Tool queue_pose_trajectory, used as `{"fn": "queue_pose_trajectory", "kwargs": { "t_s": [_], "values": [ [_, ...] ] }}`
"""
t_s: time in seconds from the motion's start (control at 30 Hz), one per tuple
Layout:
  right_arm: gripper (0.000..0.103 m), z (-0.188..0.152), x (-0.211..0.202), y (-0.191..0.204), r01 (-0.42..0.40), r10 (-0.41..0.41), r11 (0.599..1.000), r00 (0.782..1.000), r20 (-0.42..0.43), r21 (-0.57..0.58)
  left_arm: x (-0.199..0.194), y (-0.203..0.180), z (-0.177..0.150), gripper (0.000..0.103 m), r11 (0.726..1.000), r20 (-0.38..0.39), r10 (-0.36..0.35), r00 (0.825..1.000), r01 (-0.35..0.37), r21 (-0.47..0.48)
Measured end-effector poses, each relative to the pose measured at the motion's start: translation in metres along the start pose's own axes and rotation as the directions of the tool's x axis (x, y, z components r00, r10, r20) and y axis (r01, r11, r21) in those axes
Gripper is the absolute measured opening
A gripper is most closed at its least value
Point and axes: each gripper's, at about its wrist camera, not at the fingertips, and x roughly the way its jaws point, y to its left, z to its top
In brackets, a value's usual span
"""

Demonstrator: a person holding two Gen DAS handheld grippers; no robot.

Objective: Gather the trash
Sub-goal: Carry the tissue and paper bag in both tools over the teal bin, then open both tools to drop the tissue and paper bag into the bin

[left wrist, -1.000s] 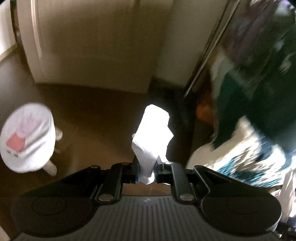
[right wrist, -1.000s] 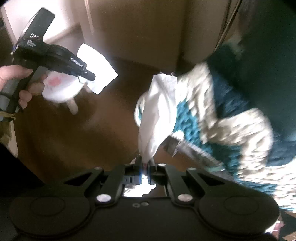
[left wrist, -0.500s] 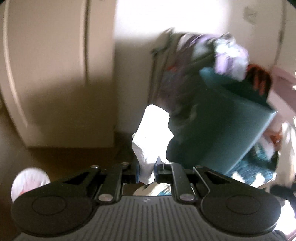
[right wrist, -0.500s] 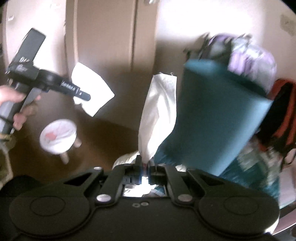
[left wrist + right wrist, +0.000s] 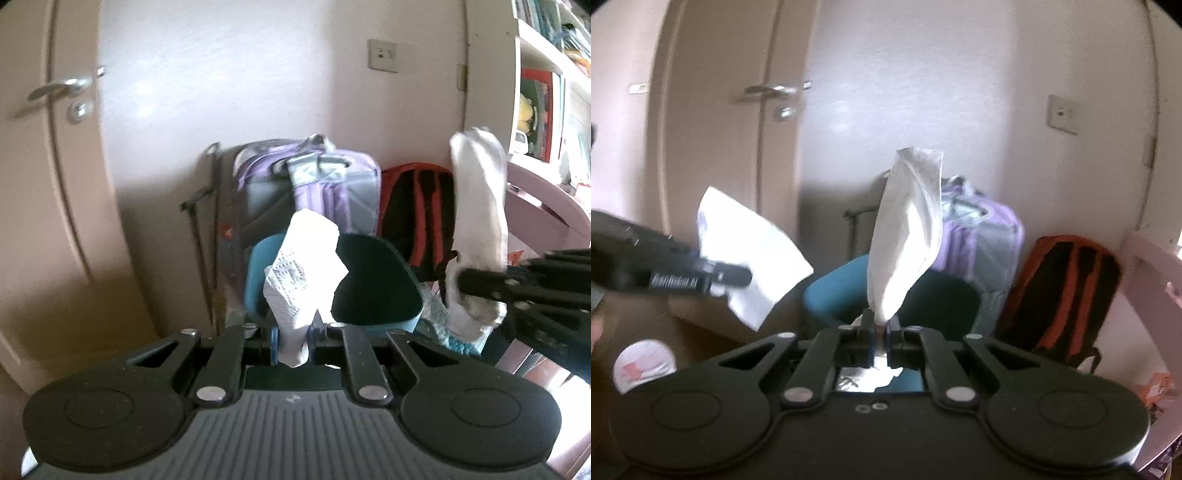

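Observation:
My left gripper [image 5: 291,334] is shut on a white paper towel [image 5: 303,273] that stands up from its jaws. Just beyond it gapes a teal trash bin [image 5: 373,288] with a dark inside. My right gripper [image 5: 881,328] is shut on a crumpled white tissue [image 5: 908,229] rising above the same teal bin [image 5: 831,295]. In the left wrist view the right gripper [image 5: 465,286] enters from the right with its tissue [image 5: 478,206]. In the right wrist view the left gripper [image 5: 738,277] comes in from the left with its paper towel [image 5: 750,254].
Behind the bin stand a purple suitcase [image 5: 314,184] and a red-and-black backpack [image 5: 417,214] against the wall. A door with a metal handle [image 5: 59,88] is at left. Shelves [image 5: 546,92] and a pink desk [image 5: 543,214] are at right. A small white stool [image 5: 642,363] sits low left.
Both grippers have risen from near the floor, still holding their papers. The view swung from the floor and a rug up to the wall, bags and the bin's open top.

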Motion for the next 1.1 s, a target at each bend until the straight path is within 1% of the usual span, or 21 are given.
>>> {"fn": "queue_pose_trajectory", "kwargs": {
  "t_s": [0.1,0.23,0.4,0.5,0.57,0.63,0.77,0.87,0.93,1.0,1.1],
  "values": [
    [0.004,0.013,0.020,-0.020,0.006,-0.006,1.000,1.000,-0.008,0.025,0.020,-0.014,0.015,0.014,1.000,-0.011,-0.013,1.000,0.013,0.010],
    [0.004,0.019,0.041,-0.026,0.008,-0.008,1.000,1.000,-0.029,0.015,0.050,-0.026,0.028,0.014,1.000,-0.038,-0.014,0.999,0.015,0.023],
    [0.005,0.010,0.072,-0.027,0.001,-0.002,1.000,0.995,-0.099,-0.009,0.098,-0.030,0.030,0.014,1.000,-0.116,0.006,0.993,-0.003,0.026],
    [0.005,0.005,0.094,-0.032,-0.012,0.013,1.000,0.989,-0.146,0.004,0.126,-0.034,0.027,0.014,0.999,-0.170,0.007,0.985,-0.001,0.035],
    [0.005,0.001,0.105,-0.035,-0.012,0.013,1.000,0.986,-0.168,0.009,0.140,-0.037,0.024,0.014,0.999,-0.193,0.015,0.981,-0.007,0.046],
    [0.005,-0.003,0.115,-0.037,-0.018,0.020,1.000,0.982,-0.190,0.015,0.149,-0.039,0.023,0.014,0.999,-0.203,0.007,0.979,0.002,0.045],
    [0.014,-0.012,0.127,-0.042,-0.028,0.035,0.999,0.976,-0.216,0.037,0.169,-0.040,0.019,0.014,0.999,-0.252,0.006,0.968,0.007,0.051],
    [0.016,-0.018,0.134,-0.042,-0.028,0.034,0.999,0.973,-0.227,0.031,0.180,-0.041,0.018,0.015,0.999,-0.267,0.010,0.964,0.003,0.052],
    [0.021,-0.020,0.137,-0.041,-0.019,0.023,1.000,0.972,-0.236,0.023,0.185,-0.040,0.018,0.015,0.999,-0.277,-0.004,0.961,0.017,0.044],
    [0.034,-0.022,0.138,-0.042,-0.016,0.021,1.000,0.972,-0.233,0.022,0.186,-0.039,0.018,0.017,0.999,-0.278,0.001,0.961,0.012,0.047],
    [0.043,-0.023,0.137,-0.042,-0.011,0.016,1.000,0.975,-0.223,0.025,0.186,-0.039,0.019,0.024,0.999,-0.282,-0.001,0.959,0.015,0.045]
  ]
}}
